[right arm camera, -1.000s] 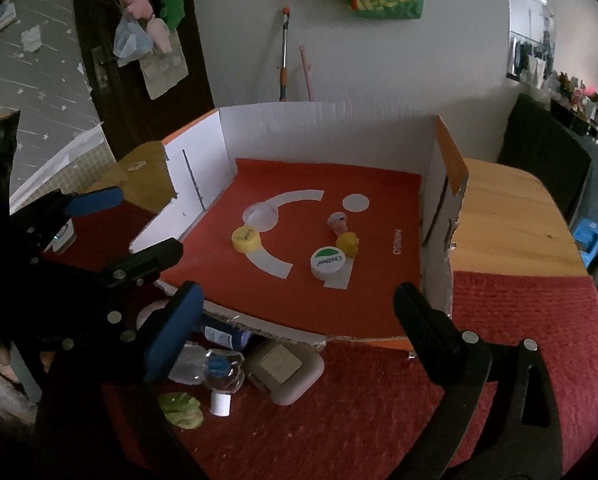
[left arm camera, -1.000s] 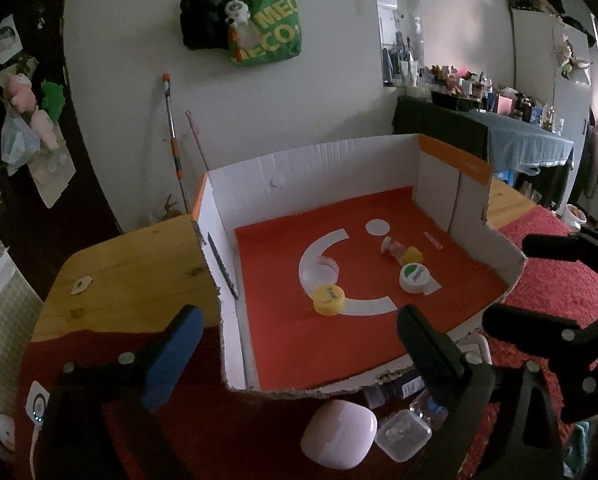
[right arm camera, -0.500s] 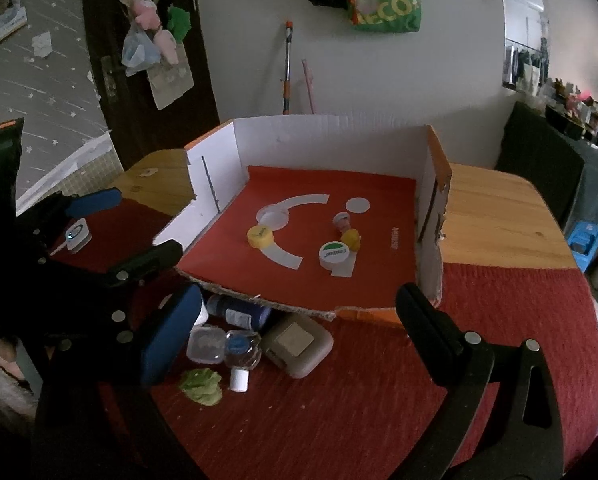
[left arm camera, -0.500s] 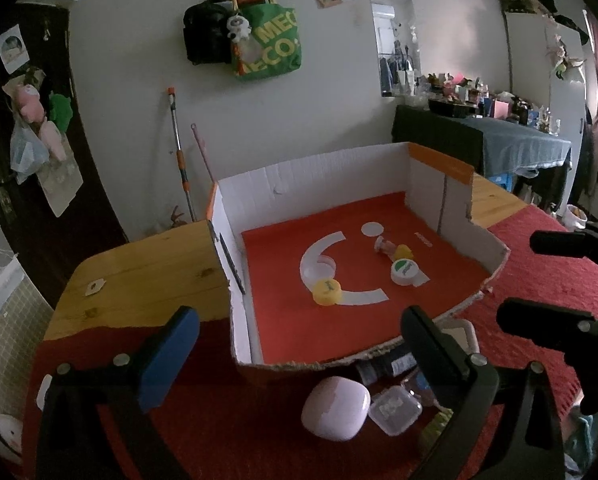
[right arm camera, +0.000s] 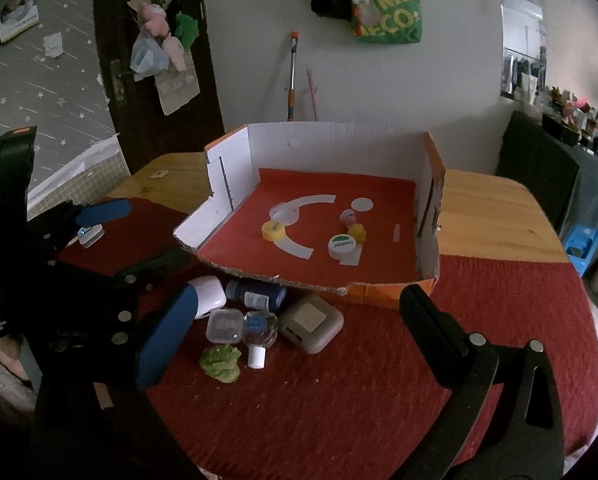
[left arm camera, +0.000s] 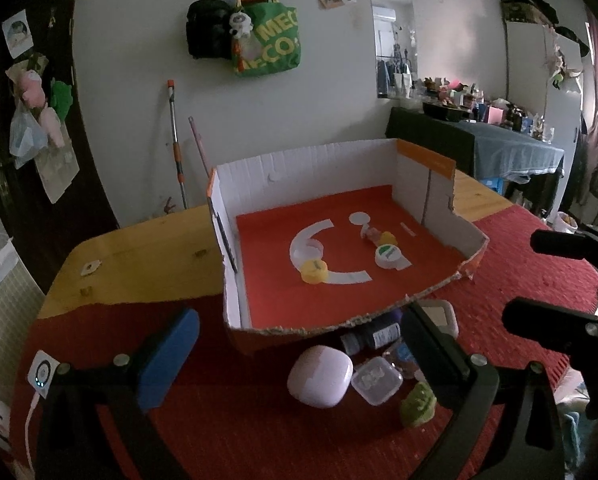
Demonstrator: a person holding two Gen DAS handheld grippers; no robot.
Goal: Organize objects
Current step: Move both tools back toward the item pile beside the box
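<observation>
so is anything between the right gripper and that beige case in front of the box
Nothing visible. The right gripper is open, with the beige case lying on the red cloth just ahead of it. A small clear bottle sits beside the case, not in front of it.

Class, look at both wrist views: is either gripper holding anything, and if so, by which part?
Nothing is held. The left gripper and right gripper are both open, with no object between their fingers.

The dark blue bottle (left arm camera: 373, 335) lies half hidden under the cardboard box's (left arm camera: 311, 326) torn front edge.
</observation>
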